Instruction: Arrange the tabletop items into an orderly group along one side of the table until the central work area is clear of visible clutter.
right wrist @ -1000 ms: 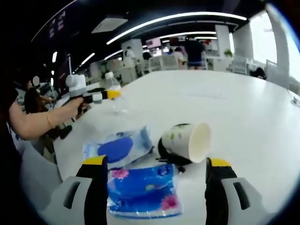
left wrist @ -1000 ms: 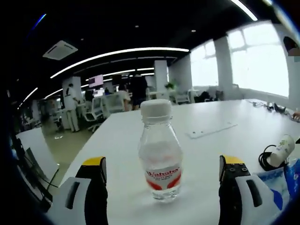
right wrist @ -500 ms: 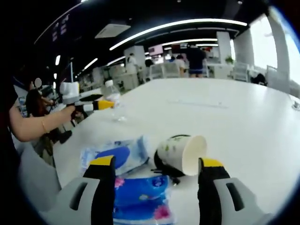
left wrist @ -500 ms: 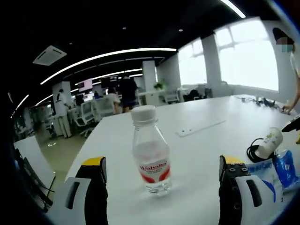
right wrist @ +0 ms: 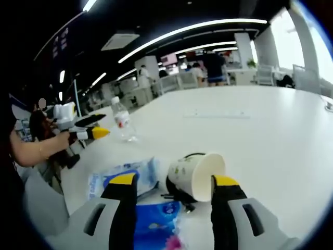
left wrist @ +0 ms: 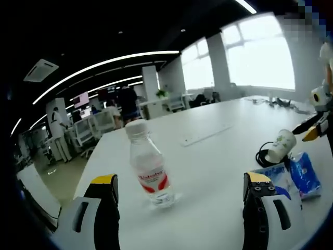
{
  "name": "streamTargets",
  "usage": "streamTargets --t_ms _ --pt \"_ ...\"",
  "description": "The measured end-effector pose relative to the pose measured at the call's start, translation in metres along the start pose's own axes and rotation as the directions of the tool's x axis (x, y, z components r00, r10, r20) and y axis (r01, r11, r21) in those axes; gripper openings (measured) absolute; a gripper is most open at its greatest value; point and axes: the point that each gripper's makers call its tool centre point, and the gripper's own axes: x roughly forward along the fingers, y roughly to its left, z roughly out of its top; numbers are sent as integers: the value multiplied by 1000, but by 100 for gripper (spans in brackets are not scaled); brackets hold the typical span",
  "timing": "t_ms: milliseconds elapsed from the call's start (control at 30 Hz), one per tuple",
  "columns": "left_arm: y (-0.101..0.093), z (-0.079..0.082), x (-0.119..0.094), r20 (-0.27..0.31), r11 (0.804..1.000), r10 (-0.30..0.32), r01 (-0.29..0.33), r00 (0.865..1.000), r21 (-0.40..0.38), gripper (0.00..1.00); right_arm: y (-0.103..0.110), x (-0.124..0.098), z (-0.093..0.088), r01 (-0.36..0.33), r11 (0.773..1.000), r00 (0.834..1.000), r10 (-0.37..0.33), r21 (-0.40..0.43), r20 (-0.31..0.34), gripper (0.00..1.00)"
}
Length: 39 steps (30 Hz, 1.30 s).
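Note:
A clear water bottle (left wrist: 150, 165) with a white cap and red label stands upright on the white table (left wrist: 208, 161), ahead of my left gripper (left wrist: 181, 179). That gripper is open and apart from the bottle. To the right lie a paper cup (left wrist: 280, 146) on its side, a black cable (left wrist: 259, 154) and blue tissue packs (left wrist: 304, 174). In the right gripper view the cup (right wrist: 195, 174) lies just past my right gripper (right wrist: 173, 181), which is open with a narrowed gap. Blue packs (right wrist: 125, 174) lie beside it. The bottle (right wrist: 122, 122) stands farther off, near the left gripper (right wrist: 88, 133).
A flat white cover strip (left wrist: 205, 136) sits mid-table, also seen as the strip (right wrist: 216, 113) in the right gripper view. A person's arm (right wrist: 31, 148) holds the left gripper at the table's left edge. Office chairs, desks and people stand beyond the far edge.
My left gripper has drawn back from the bottle, which stays standing. My right gripper has come closer to the cup and its jaws have narrowed.

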Motion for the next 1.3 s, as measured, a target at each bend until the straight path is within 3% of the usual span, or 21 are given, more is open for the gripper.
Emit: streamTargets --t_ms 233,367,567,900,1300 --pt "-25 2 -17 -35 999 -28 29 999 14 100 -4 1 -1 -19 999 1000 19 -27 2 42" --pt "-34 4 -24 -25 999 -45 45 999 -4 99 -7 4 -4 -22 1000 1000 22 -12 0 40" --pt "-47 6 -32 -20 998 -58 58 998 -24 98 -9 10 -8 -29 1000 1000 28 -12 -9 29" --pt "-51 17 -48 2 999 -33 32 999 38 94 -19 8 -7 -5 999 1000 4 36 25 15" --pt "-50 10 -60 -12 997 -73 73 997 30 93 -19 5 -5 4 995 998 -11 99 67 2"
